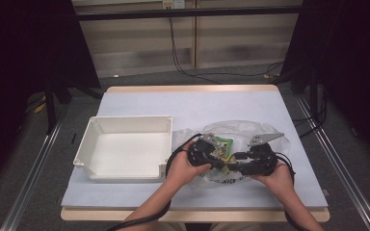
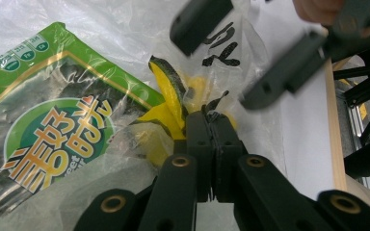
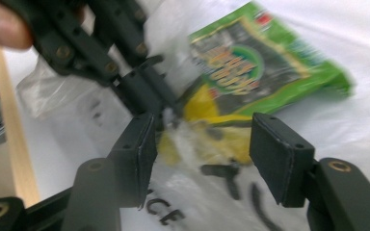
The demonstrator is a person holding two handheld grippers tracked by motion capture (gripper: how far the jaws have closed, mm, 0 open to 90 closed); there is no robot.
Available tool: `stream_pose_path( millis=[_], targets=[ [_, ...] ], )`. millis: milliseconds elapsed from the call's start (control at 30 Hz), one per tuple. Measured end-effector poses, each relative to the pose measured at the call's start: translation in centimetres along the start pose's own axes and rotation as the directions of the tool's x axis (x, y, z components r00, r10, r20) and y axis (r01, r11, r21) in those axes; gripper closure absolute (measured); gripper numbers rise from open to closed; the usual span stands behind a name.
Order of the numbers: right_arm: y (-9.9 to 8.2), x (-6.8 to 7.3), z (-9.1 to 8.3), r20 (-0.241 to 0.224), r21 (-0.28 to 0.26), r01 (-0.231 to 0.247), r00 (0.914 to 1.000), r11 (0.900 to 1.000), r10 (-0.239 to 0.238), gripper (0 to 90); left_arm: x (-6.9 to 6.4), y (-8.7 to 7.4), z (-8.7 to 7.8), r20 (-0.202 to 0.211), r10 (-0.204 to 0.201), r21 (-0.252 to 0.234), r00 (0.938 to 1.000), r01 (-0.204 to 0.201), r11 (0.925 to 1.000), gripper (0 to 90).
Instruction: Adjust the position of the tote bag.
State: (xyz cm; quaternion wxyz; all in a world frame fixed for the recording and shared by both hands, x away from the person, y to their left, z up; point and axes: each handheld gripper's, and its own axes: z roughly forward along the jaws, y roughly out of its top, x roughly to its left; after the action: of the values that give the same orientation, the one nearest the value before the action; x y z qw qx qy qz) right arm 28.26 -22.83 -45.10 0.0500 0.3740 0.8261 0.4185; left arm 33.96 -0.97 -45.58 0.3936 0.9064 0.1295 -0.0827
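Observation:
A clear plastic bag (image 1: pixel 243 127) with black lettering lies on the table's right half. Inside it are a green snack packet (image 2: pixel 43 125) and a yellow wrapper (image 2: pixel 169 94). My left gripper (image 2: pixel 212 120) is shut, with a fold of the bag's film pinched between its tips just beside the yellow wrapper. My right gripper (image 3: pixel 202 144) faces it from the other side, jaws open over the bag's printed film and the yellow wrapper (image 3: pixel 207 132), pads clear of both. In the high view the left gripper (image 1: pixel 220 162) and right gripper (image 1: pixel 236 156) meet over the bag's near part.
A white open bin (image 1: pixel 125 147) stands at the left of the pale table top (image 1: pixel 197 103), close to my left hand. The wooden front edge (image 1: pixel 192 215) runs just behind both hands. Cables cross the floor beyond the table.

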Motion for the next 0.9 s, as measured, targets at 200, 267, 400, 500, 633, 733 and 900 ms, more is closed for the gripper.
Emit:
stream_pose_path(
  millis=[200,267,400,500,633,733,900],
  targets=[
    [-0.8,0.0,1.2,-0.002,0.098,0.039,0.9992,0.9944,-0.039,52.8,0.2,-0.1,-0.7,-0.048,-0.014,0.008,0.9988,0.014,0.9999,68.9],
    [-0.9,0.0,1.4,-0.001,0.117,0.037,0.9993,0.9924,-0.037,57.2,0.2,-0.2,-0.9,-0.047,-0.011,0.008,0.9988,0.011,0.9999,66.8],
    [-1.3,0.0,1.6,-0.018,0.197,0.074,0.9973,0.9776,-0.071,87.1,0.4,-0.3,-1.8,-0.073,-0.017,0.009,0.9972,0.017,0.9998,62.0],
    [-1.3,-0.1,1.5,-0.001,0.205,0.08,0.9967,0.9754,-0.082,88.8,0.5,-0.4,-2.1,-0.079,-0.032,0.008,0.9963,0.033,0.9994,60.0],
    [-1.4,-1.1,1.0,0.079,0.194,0.036,0.9955,0.9803,-0.052,89.5,0.7,-0.8,-2.5,-0.088,-0.058,-0.001,0.9945,0.058,0.9983,58.5],
    [-1.4,-1.8,0.6,0.116,0.183,0.018,0.9924,0.9829,-0.04,89.5,0.8,-1.0,-2.5,-0.077,-0.062,-0.016,0.9951,0.061,0.998,57.9],
    [-1.6,-3.3,-0.7,0.123,0.127,-0.055,0.9916,0.9903,0.039,89.3,0.8,-1.0,-2.8,-0.1,-0.053,-0.006,0.9936,0.052,0.9986,53.4]
  ],
)
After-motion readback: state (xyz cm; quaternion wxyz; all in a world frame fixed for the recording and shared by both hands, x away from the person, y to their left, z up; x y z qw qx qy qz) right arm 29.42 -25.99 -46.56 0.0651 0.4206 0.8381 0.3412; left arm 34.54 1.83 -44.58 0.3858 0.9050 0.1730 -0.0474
